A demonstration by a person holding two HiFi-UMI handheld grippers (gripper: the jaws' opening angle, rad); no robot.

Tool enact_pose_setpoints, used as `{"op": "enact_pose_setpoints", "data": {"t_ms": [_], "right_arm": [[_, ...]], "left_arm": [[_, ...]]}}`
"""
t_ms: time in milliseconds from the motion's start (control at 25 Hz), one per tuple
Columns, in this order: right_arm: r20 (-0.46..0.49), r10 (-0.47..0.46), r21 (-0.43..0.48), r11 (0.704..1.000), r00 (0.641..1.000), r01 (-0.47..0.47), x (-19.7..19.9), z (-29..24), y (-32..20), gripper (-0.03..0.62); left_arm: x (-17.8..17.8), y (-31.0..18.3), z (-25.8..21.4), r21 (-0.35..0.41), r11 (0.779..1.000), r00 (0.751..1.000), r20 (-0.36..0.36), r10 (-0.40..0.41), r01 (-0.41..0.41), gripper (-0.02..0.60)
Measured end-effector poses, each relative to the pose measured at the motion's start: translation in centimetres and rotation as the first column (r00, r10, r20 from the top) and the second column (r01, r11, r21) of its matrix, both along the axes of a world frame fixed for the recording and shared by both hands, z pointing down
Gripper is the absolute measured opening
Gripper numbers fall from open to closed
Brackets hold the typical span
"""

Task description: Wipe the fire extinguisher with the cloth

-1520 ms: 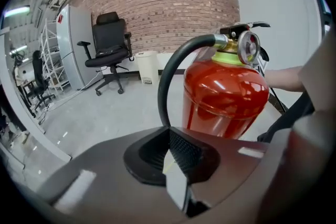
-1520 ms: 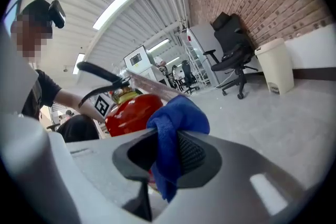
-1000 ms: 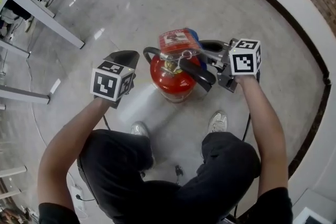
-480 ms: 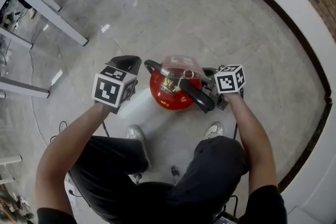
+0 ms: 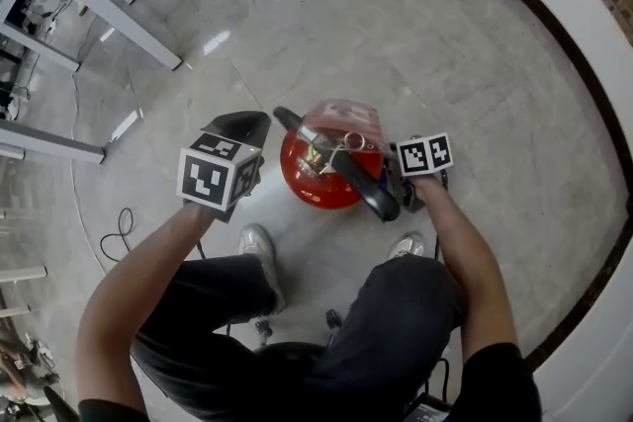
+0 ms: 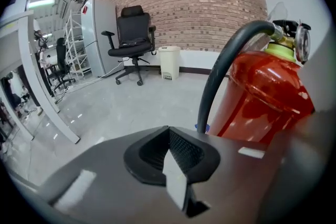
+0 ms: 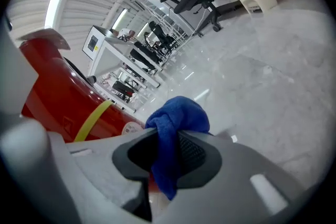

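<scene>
A blue fabric cloth (image 7: 178, 119) is being clamped by the right gripper (image 7: 167, 161) beside the red cylindrical fire extinguisher (image 5: 315, 183) for wiping; the left gripper (image 6: 173, 161) is being held shut.

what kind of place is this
Most likely an office or lab workroom: a black office chair stands by a brick wall, with white desks and metal shelving on a polished stone floor.

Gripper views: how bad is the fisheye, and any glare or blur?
Left gripper view: strong barrel warp, the brick wall bows, corners go dark, small highlights on the fire extinguisher. Right gripper view: same warp, blue cloth reasonably sharp. Head view: light streaks glare on the floor.
</scene>
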State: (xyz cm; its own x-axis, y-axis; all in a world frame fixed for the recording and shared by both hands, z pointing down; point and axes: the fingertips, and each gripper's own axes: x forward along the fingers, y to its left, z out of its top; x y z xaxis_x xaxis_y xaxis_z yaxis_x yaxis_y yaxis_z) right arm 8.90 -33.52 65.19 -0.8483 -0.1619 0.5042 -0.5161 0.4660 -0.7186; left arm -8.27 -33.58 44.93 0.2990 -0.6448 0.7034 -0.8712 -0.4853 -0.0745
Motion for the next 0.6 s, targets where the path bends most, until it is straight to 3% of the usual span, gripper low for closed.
{"op": "enact_pose_setpoints", "data": {"t_ms": [200,360,600], "right_arm": [[0.214,-0.056,0.054,0.997,0.975,0.045,-1.0,-6.5,-0.7,0.087],[0.305,-0.148,0.158,0.982,0.941,0.104,-2.1,-13.4,-1.1,0.087],[0.478,-0.222,0.243,0.963,0.850,0.115,-2.2,-22.5,-1.0,0.087]], "left_arm": [[0.0,1.5,0.4,-0.005,0.999,0.999,0.000,-0.041,0.041,0.006],[0.0,2.8,0.2,-0.010,0.998,0.998,-0.004,-0.066,0.066,0.006],[-0.1,4.4,-1.1,-0.001,0.995,0.995,-0.004,-0.104,0.104,0.006]]}}
